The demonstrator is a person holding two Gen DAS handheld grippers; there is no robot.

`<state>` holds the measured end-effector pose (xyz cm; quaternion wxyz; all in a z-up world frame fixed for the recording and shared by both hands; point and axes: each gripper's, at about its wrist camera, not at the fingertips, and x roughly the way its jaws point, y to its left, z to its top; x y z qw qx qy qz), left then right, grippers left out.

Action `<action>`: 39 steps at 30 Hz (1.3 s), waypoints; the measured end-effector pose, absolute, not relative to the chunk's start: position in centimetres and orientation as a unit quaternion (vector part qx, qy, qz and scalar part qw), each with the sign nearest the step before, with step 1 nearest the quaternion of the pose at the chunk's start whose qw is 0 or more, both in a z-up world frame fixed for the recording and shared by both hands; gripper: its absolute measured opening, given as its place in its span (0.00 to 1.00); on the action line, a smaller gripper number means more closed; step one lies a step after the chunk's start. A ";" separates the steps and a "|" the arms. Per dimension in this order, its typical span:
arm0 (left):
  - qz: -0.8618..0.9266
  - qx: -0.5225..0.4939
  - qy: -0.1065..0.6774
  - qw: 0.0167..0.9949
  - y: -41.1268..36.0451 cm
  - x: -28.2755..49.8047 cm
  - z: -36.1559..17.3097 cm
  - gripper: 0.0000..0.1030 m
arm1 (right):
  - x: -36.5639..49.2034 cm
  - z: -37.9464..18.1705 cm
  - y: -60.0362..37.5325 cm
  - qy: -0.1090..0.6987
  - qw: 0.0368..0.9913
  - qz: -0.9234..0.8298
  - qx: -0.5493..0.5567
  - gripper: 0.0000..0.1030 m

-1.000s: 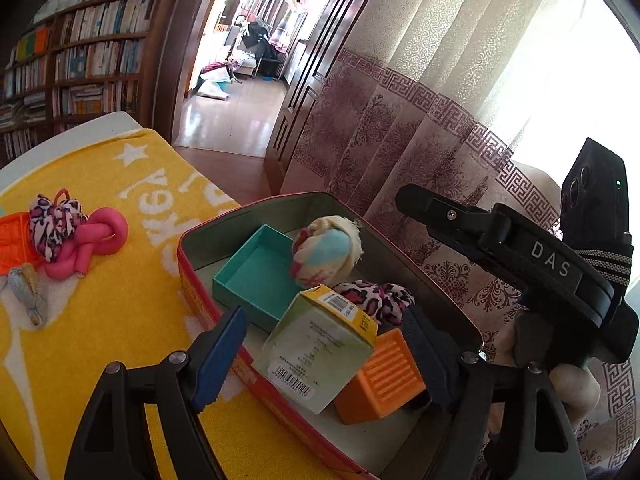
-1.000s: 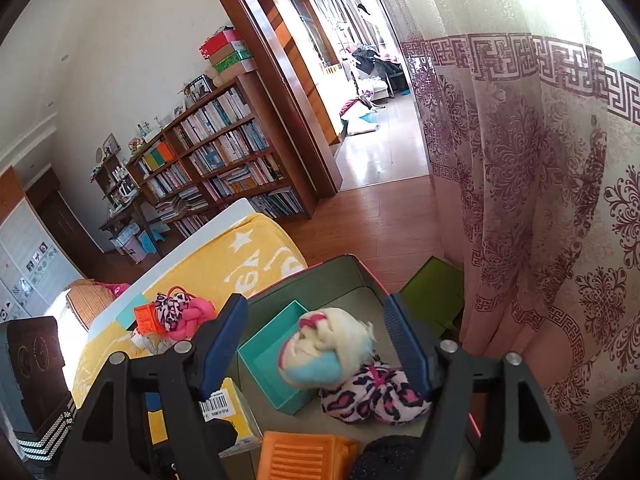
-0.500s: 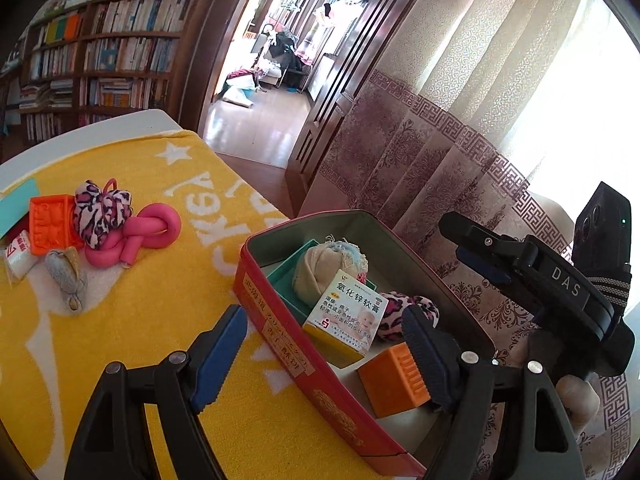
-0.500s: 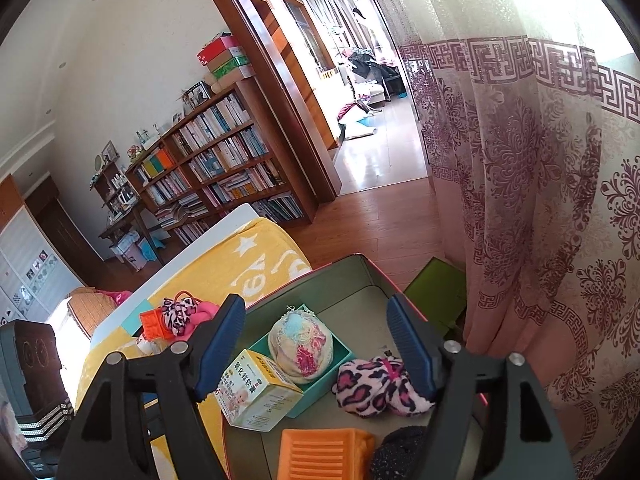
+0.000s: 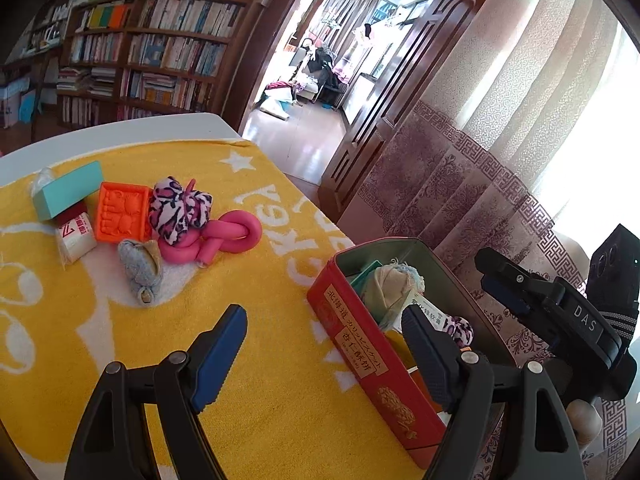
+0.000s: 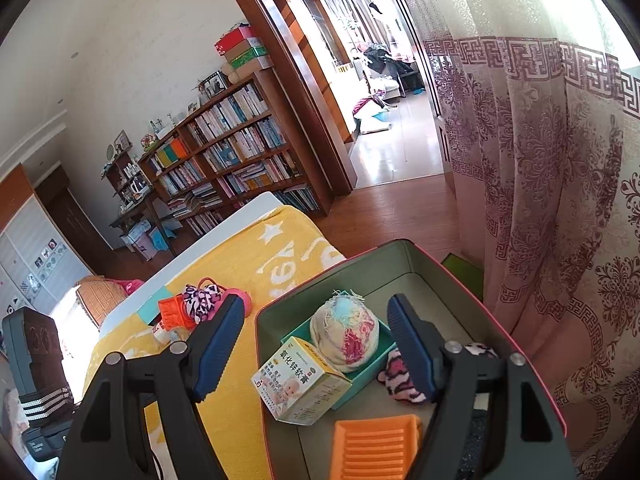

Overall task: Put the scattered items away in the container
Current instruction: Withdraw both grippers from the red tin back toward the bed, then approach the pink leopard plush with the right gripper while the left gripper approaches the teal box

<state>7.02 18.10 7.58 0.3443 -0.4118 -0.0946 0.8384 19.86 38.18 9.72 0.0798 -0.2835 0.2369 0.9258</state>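
Observation:
The red tin container point(image 5: 360, 344) point(image 6: 404, 258) stands at the right edge of the yellow towel point(image 5: 260, 272). It holds a yarn ball point(image 6: 346, 336) in a teal tray, a small medicine box point(image 6: 300, 380), a leopard scrunchie point(image 6: 400, 376) and an orange block point(image 6: 376, 448). Scattered on the towel are a pink knotted tube point(image 5: 224, 240), a leopard scrunchie point(image 5: 180, 208), an orange tray point(image 5: 122, 212), a teal box point(image 5: 66, 196), a white packet point(image 5: 76, 236) and a grey pouch point(image 5: 140, 268). My left gripper point(image 5: 324, 356) is open and empty beside the tin. My right gripper point(image 6: 316, 348) is open and empty above the tin.
A patterned curtain point(image 6: 560, 200) hangs right behind the tin. The towel covers a white table point(image 5: 120, 136) whose far edge drops to wooden floor. A bookshelf point(image 5: 152, 56) and a doorway stand beyond. The right gripper's body point(image 5: 560, 320) shows right of the tin.
My left gripper has let go of the medicine box into the tin and pulled back leftward, out of the tin and over the towel. My right gripper has risen slightly above the tin.

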 end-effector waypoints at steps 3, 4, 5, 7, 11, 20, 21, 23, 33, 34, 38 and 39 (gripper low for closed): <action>0.844 -0.412 -0.108 0.325 16.2 6.4 7.4 0.79 | 19.2 9.7 37.1 0.234 0.068 0.927 -0.287 0.75; 0.846 -0.412 -0.113 0.319 15.5 6.2 7.3 0.79 | 19.1 9.7 36.7 0.232 0.064 0.927 -0.288 0.75; 0.848 -0.411 -0.116 0.312 14.9 5.9 7.3 0.79 | 18.9 9.7 36.3 0.230 0.060 0.927 -0.289 0.75; 0.852 -0.411 -0.125 0.299 13.6 5.5 7.1 0.79 | 18.4 9.6 35.5 0.227 0.051 0.928 -0.291 0.76; 0.858 -0.411 -0.146 0.271 10.8 4.9 6.6 0.79 | 17.3 9.6 33.7 0.223 0.036 0.928 -0.297 0.76; 0.867 -0.414 -0.176 0.215 5.0 3.4 5.2 0.79 | 15.1 9.0 30.0 0.220 0.005 0.925 -0.310 0.77; 0.871 -0.412 -0.175 0.204 4.4 3.3 4.9 0.79 | 14.8 8.9 29.5 0.221 0.002 0.924 -0.313 0.77; 0.881 -0.407 -0.168 0.176 3.1 3.2 4.4 0.79 | 14.1 8.5 28.2 0.218 -0.008 0.922 -0.321 0.77; 0.879 -0.406 -0.228 0.100 -2.9 2.2 2.2 0.79 | 9.4 6.0 21.6 0.192 -0.041 0.918 -0.345 0.77; 0.879 -0.405 -0.232 0.098 -3.2 2.2 2.2 0.79 | 8.9 5.7 21.4 0.198 -0.038 0.916 -0.346 0.77; 0.879 -0.399 -0.242 0.091 -3.9 2.2 2.2 0.79 | 7.3 5.5 20.9 0.206 -0.028 0.916 -0.344 0.77; 0.878 -0.401 -0.245 0.089 -4.0 2.0 2.1 0.79 | 7.0 5.6 20.9 0.207 -0.027 0.916 -0.341 0.77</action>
